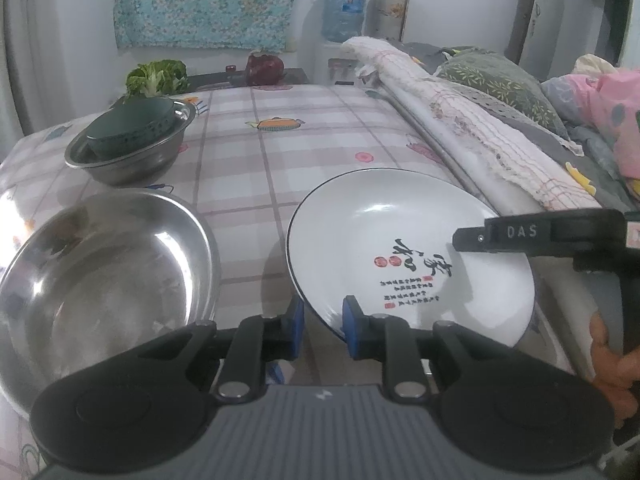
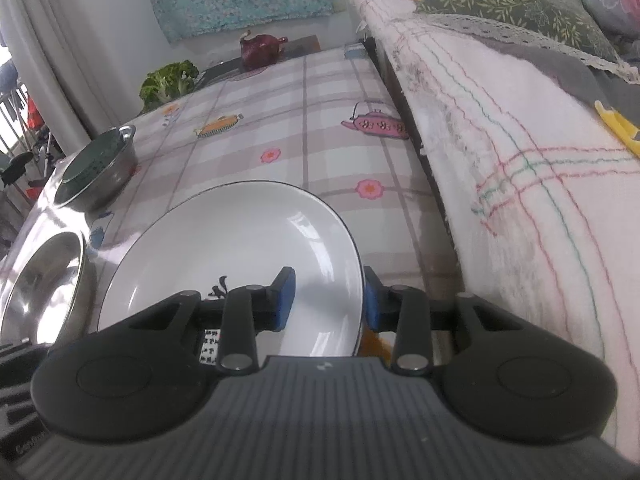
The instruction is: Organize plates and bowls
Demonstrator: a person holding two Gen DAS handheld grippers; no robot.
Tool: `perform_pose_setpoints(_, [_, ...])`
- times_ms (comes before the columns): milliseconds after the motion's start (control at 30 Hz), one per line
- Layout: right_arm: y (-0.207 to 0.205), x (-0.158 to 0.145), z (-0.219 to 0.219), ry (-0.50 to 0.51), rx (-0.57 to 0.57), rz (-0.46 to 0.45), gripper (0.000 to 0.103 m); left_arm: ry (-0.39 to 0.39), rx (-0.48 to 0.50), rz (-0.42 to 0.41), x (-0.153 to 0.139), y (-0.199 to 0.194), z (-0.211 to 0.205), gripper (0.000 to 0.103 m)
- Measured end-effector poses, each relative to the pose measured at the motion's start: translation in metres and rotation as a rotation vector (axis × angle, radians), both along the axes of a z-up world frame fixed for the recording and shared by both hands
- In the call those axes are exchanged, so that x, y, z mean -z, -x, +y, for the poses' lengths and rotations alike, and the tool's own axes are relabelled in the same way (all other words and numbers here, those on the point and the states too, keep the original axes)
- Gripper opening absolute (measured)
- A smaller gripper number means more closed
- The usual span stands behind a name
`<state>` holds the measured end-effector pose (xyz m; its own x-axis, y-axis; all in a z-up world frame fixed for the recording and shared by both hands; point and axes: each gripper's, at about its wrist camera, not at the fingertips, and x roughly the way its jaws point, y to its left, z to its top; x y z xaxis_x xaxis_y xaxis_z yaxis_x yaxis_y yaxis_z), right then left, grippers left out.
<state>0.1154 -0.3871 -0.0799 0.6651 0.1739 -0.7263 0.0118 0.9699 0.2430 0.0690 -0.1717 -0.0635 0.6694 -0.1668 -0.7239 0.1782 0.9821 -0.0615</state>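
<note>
My left jaws (image 1: 323, 330) straddle the near rim of the round white ceramic plate with a thin black edge and black-and-red calligraphy (image 1: 384, 240); one blue pad sits outside the rim and the other inside it, closed in tight against the edge, so I read them as clamped on the plate. My right jaws (image 2: 326, 300) take the same plate (image 2: 240, 248) at its right-hand rim, at about 3 o'clock on the dish, one blue pad over the white well and the other outside the black edge; the gap there looks wider, and I cannot tell whether those pads actually press on the rim. In the left view that right tool reaches in from 3 o'clock, its black finger lying over the plate, with part of a hand (image 1: 616, 364) gripping it at the lower right.

The plate lies on the pink-and-grey checked cloth of the surface (image 1: 256, 152), printed with teapots and flowers. Just beside the plate, at 9 o'clock from it, stands a large empty stainless-steel bowl (image 1: 108, 280), close to it but apart. Farther off, at 11 o'clock, a second steel basin (image 1: 128, 164) holds a dark green perforated bowl (image 1: 132, 128) nested inside it. Past that sits a head of leafy green vegetable (image 1: 158, 76). Along the surface's right edge, at 2 o'clock, runs a rolled pinkish-white towel with coloured stitched lines (image 2: 520, 168).
</note>
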Motion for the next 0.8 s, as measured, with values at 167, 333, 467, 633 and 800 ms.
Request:
perform_pose_setpoints(167, [0.018, -0.002, 0.009, 0.015, -0.008, 0.012, 0.034, -0.003, 0.010, 0.011, -0.001, 0.012, 0.009, 0.022])
perform_pose_setpoints(333, [0.039, -0.004, 0.017, 0.009, -0.009, 0.022, 0.034, -0.004, 0.012, 0.025, -0.003, 0.026, 0.018, 0.022])
perform_pose_setpoints(467, [0.056, -0.006, 0.026, 0.005, -0.015, 0.029, 0.036, 0.001, 0.013, 0.036, -0.004, 0.037, 0.028, 0.022])
perform_pose_setpoints(633, [0.075, -0.007, 0.037, -0.019, -0.029, 0.043, 0.036, 0.008, 0.011, 0.049, -0.006, 0.049, 0.043, 0.022])
perform_pose_setpoints(800, [0.091, -0.008, 0.049, -0.020, -0.049, 0.044, 0.036, 0.030, 0.011, 0.059, -0.006, 0.056, 0.058, 0.022])
